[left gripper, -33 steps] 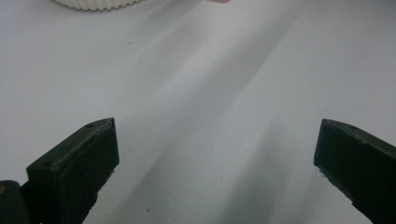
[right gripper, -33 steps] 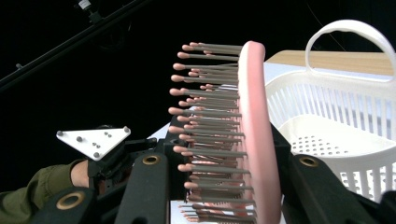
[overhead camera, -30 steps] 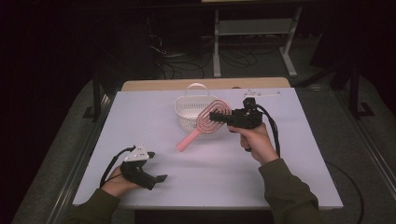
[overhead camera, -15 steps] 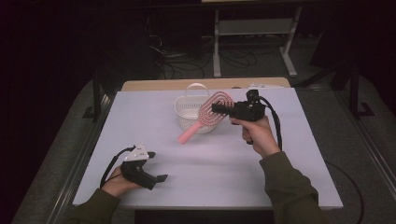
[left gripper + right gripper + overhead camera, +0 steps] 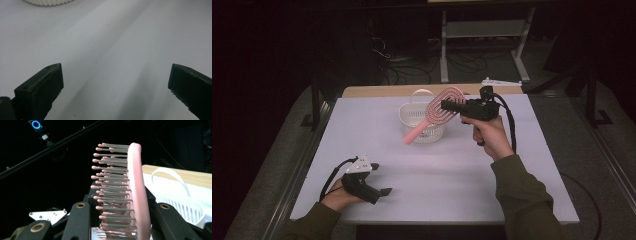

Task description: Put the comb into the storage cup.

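**Holding a Pink Hairbrush Above a White Basket**

Gripping the pink hairbrush [image 5: 439, 112] by its oval head, the right gripper [image 5: 447, 105] was held above the far middle of the white table [image 5: 522, 165]; its jaws were clamped on the head from both sides, as the right gripper view showed, with the rows of pink-tipped bristles [image 5: 110, 187] pointing to the left of that view and the pink back of the brush to the right; the brush was tilted, its head up at the jaws and its handle slanting down and toward the person's left, the handle's end showing in front of the white basket [image 5: 419, 122] in the high view; whether brush and basket touched, the high view could not tell; the basket stood upright near the table's far edge, its arched handle [image 5: 172, 176] raised; in the right gripper view the basket lay lower and to the right of the brush; the person's right hand [image 5: 489, 137] held the gripper from below, a green sleeve [image 5: 522, 195] behind it.

Resting low at the near left of the table, the left gripper [image 5: 384, 191] sat in the person's left hand [image 5: 339, 195]; its jaws stood wide apart with bare tabletop between them, and the basket's ribbed base showed at the top edge of the left gripper view.
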